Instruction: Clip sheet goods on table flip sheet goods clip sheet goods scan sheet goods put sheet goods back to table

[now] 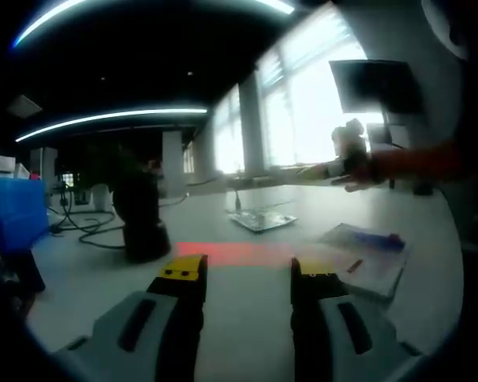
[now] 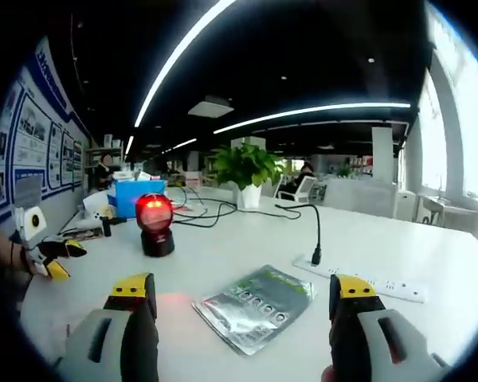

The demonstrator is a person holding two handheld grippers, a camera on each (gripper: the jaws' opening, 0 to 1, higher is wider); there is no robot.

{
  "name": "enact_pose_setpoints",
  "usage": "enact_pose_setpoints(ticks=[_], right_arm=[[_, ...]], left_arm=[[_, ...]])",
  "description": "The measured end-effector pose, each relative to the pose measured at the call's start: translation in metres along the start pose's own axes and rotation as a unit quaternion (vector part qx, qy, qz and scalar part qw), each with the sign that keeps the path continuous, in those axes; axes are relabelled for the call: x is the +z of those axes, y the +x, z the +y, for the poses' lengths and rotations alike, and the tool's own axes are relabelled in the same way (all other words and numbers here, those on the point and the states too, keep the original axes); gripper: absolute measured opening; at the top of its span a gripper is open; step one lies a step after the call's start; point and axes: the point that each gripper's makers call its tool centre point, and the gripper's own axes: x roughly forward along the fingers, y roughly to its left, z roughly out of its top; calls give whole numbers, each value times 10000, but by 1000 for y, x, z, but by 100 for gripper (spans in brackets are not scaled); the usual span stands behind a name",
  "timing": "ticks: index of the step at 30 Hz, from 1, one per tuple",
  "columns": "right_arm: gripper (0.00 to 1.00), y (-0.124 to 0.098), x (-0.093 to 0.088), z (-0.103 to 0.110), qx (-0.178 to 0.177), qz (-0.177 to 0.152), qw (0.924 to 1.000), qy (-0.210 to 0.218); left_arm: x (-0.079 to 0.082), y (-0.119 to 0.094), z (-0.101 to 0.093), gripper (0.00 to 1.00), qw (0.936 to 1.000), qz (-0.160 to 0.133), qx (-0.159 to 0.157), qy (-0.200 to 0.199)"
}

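silver sheet goods (image 2: 257,308), a foil blister sheet, lying flat on the white table (image 2: 398,255), between and just beyond the yellow-tipped jaws of the right gripper (image 2: 245,296). jaws spread wide, holding nothing, hovering over the tabletop without touching the sheet. same sheet goods (image 1: 262,220) seen in the left gripper view, farther off across the table (image 1: 247,302), well beyond the left gripper (image 1: 247,270). left jaws also spread apart and empty, low over the surface, with a red glow (image 1: 231,252) cast on the table just ahead of them. black dome scanner (image 2: 156,224) with a lit red window standing upright on the table, beyond the right gripper and to the left in the right gripper view; in the left gripper view, a dark shape (image 1: 140,215) standing near the red glow. second flat packet with blue print (image 1: 366,253) lying to the right of the left gripper. white power strip (image 2: 366,280) and a black gooseneck stalk (image 2: 307,227) just beside the sheet goods. potted plant (image 2: 244,171), blue box (image 2: 135,196) and cables (image 2: 215,213) farther back. left gripper (image 2: 44,247) at the left edge of the right gripper view; right gripper (image 1: 352,155) at the right of the left gripper view.
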Motion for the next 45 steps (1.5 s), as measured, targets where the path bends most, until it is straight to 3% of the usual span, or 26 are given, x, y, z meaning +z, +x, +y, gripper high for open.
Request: enact_pose_setpoints(ticks=[6,15,20,27,37,45], right_arm=[[83,-11,2,9,-68,18,10000,-65],[81,-48,17,26,-213,-337,9992,-87],[80,-68,11,24,-404,-393,9983,-174],[79,-94,4,22,-565,-545,9969,101],[79,-116,-11,33,-599,-464,9971,-96],[78,-136,-27,39,-720,-593,9956,-99]], left_arm=[[1,0,-1,35,10000,-24,-25,10],[1,0,1,34,10000,-9,4,-52],[0,0,-1,32,10000,16,-20,-50],[1,0,0,31,10000,4,6,-81],[3,1,4,35,9999,-54,66,-145],[3,1,4,36,9998,-53,55,-196]])
